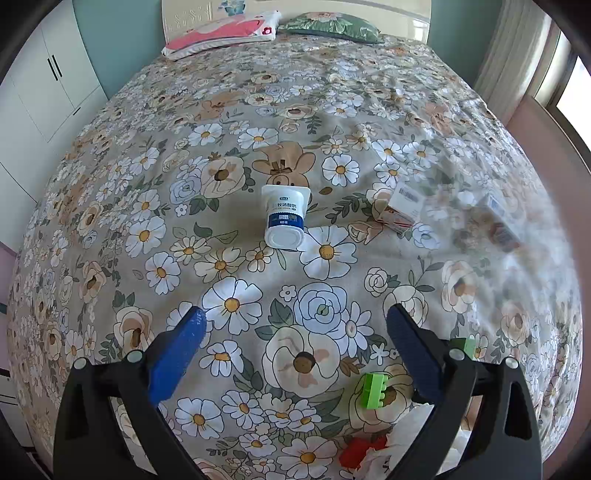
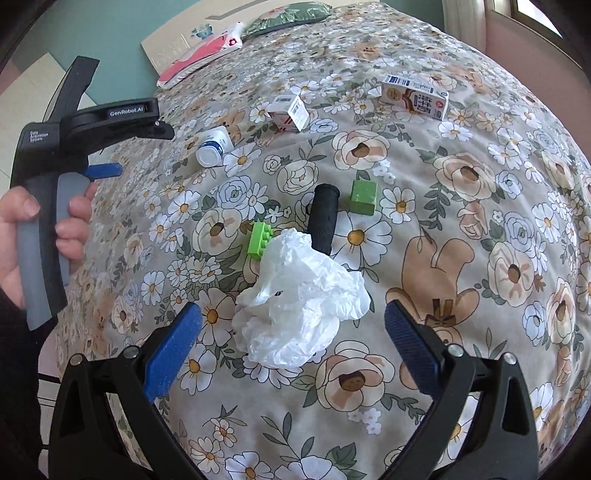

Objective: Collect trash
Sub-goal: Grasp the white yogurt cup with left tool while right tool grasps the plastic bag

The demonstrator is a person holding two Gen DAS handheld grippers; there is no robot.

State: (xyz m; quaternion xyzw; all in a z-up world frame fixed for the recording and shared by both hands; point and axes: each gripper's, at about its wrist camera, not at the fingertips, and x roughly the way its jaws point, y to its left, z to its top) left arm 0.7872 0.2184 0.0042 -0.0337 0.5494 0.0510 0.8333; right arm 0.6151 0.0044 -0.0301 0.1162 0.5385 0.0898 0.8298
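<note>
A white yogurt cup (image 1: 283, 218) with a blue label lies on its side on the floral bedspread, ahead of my open, empty left gripper (image 1: 295, 325); it also shows in the right wrist view (image 2: 214, 146). A small carton (image 1: 400, 206) lies to its right, also seen from the right wrist (image 2: 290, 114). A longer milk carton (image 2: 415, 96) lies farther right. A crumpled white plastic bag (image 2: 299, 299) lies between the fingers of my open right gripper (image 2: 293, 321), not gripped.
A green toy brick (image 2: 260, 238), a green block (image 2: 364, 197) and a black cylinder (image 2: 322, 218) lie beyond the bag. A red piece (image 1: 356, 452) lies near the bed's front edge. Two pillows (image 1: 221, 35) are at the headboard. A wardrobe (image 1: 44, 85) stands left.
</note>
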